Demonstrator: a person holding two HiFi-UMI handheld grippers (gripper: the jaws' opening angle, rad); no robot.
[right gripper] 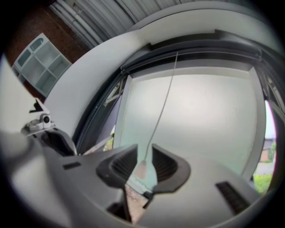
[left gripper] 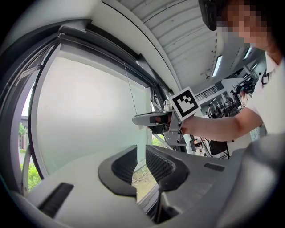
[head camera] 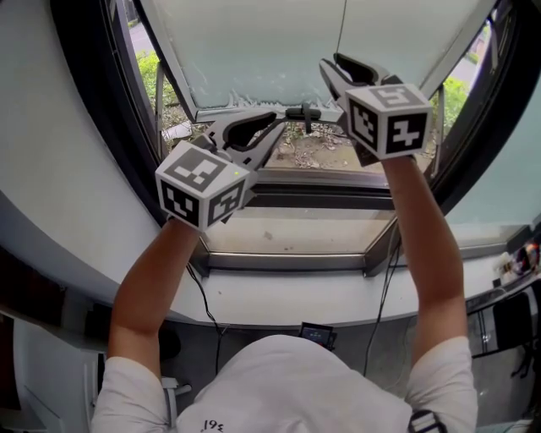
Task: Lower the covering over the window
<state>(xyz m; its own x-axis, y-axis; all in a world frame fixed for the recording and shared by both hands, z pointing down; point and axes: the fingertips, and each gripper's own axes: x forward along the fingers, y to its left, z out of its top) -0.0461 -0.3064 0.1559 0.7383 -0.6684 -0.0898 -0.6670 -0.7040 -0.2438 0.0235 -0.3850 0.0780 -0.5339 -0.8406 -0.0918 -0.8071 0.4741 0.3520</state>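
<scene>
A pale roller blind (head camera: 270,42) covers most of the window; its bottom edge hangs a little above the sill. A thin pull cord (head camera: 342,25) drops in front of it. In the right gripper view the cord (right gripper: 162,102) ends in a small pull (right gripper: 141,169), which hangs between the jaws of my right gripper (right gripper: 143,153); the jaws stand apart and the pads do not press on it. My left gripper (head camera: 283,118) points right, just under the blind's edge, lower than the right gripper (head camera: 334,69). Its jaws (left gripper: 141,153) leave only a narrow slit with nothing in it.
A wide light sill (head camera: 287,228) runs below the dark window frame (head camera: 118,127). A black cable (head camera: 203,296) hangs under the sill, and a small dark device (head camera: 317,332) sits near my body. Gravel and grass show outside. White shelving (right gripper: 40,62) stands at the left.
</scene>
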